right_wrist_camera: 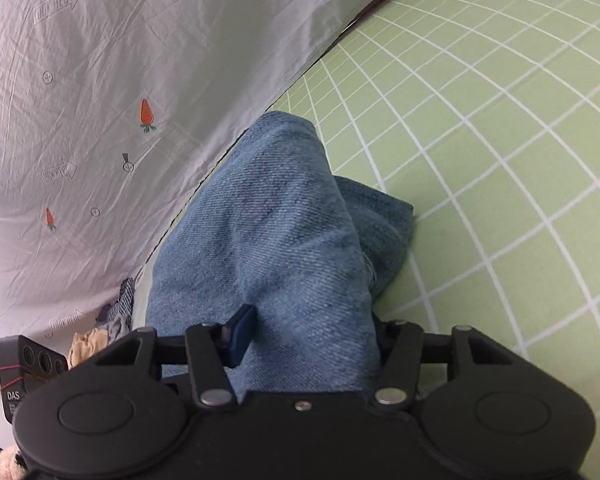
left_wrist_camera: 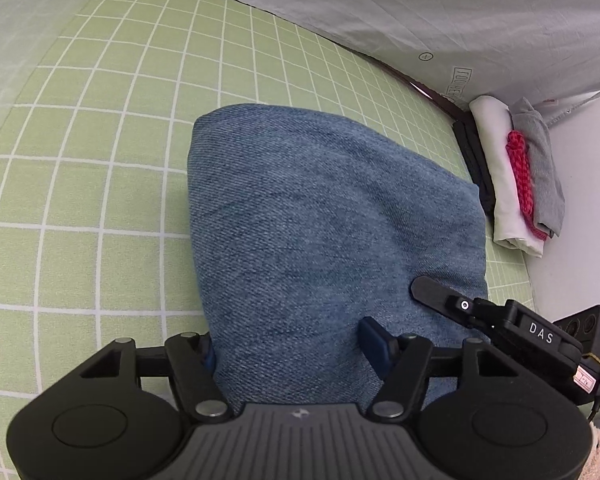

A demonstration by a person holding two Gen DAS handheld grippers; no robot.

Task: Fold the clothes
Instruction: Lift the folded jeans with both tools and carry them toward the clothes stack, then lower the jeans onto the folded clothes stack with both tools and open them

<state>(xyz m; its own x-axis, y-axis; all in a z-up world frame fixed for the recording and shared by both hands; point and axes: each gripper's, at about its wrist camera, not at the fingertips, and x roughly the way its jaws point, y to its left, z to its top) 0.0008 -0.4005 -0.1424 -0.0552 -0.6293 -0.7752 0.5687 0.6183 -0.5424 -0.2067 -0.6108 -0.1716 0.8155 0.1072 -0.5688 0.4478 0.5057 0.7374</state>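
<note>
Folded blue jeans (left_wrist_camera: 324, 216) lie on a green checked bed sheet (left_wrist_camera: 100, 160). My left gripper (left_wrist_camera: 290, 344) straddles their near edge, both blue pads pressing into the denim. One black finger (left_wrist_camera: 432, 290) of the right gripper rests on the denim at the right. In the right wrist view the jeans (right_wrist_camera: 284, 232) bulge up between the jaws of my right gripper (right_wrist_camera: 312, 332). Its left pad (right_wrist_camera: 240, 336) presses against the fabric, and its right finger is hidden behind the denim. The jeans lie next to the sheet (right_wrist_camera: 480, 140).
A stack of folded clothes (left_wrist_camera: 516, 184), white, red, grey and black, sits at the bed's far right by a white wall. A grey cloth with carrot prints (right_wrist_camera: 80, 120) hangs along the bed's edge. Loose garments (right_wrist_camera: 104, 332) lie beneath it.
</note>
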